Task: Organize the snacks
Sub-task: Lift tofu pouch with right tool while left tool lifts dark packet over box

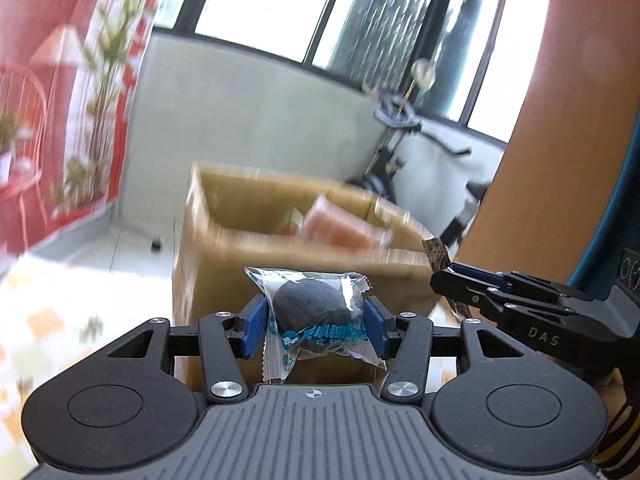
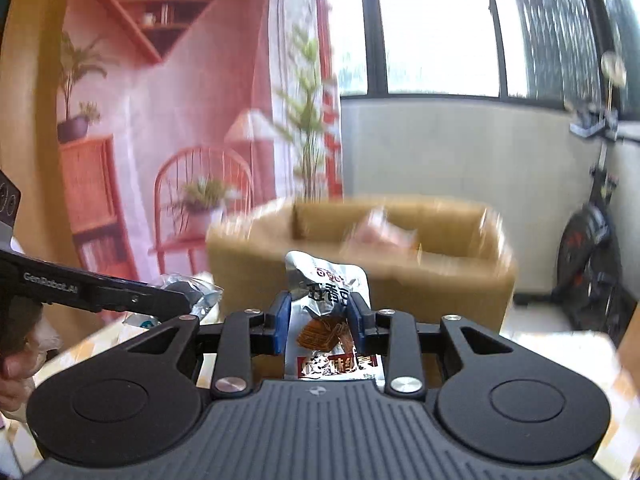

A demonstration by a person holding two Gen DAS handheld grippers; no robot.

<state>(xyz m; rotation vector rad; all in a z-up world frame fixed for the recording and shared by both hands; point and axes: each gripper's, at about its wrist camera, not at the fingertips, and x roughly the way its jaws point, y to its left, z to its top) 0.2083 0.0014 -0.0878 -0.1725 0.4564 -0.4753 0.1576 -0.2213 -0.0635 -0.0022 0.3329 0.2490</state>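
My left gripper is shut on a clear-wrapped dark round snack with blue print, lifted above the table. My right gripper is shut on a crinkled silver snack pouch with red and brown print. Ahead of both stands an open cardboard box, blurred, with an orange-pink packet inside it. The same cardboard box appears in the right wrist view. The right gripper shows at the right of the left wrist view. In the right wrist view the left gripper reaches in from the left with its snack.
A table with a checked yellow-and-white cloth lies below. Behind are a red printed backdrop, a pale low wall under windows and an exercise bike. A person's hand holds the left gripper's handle.
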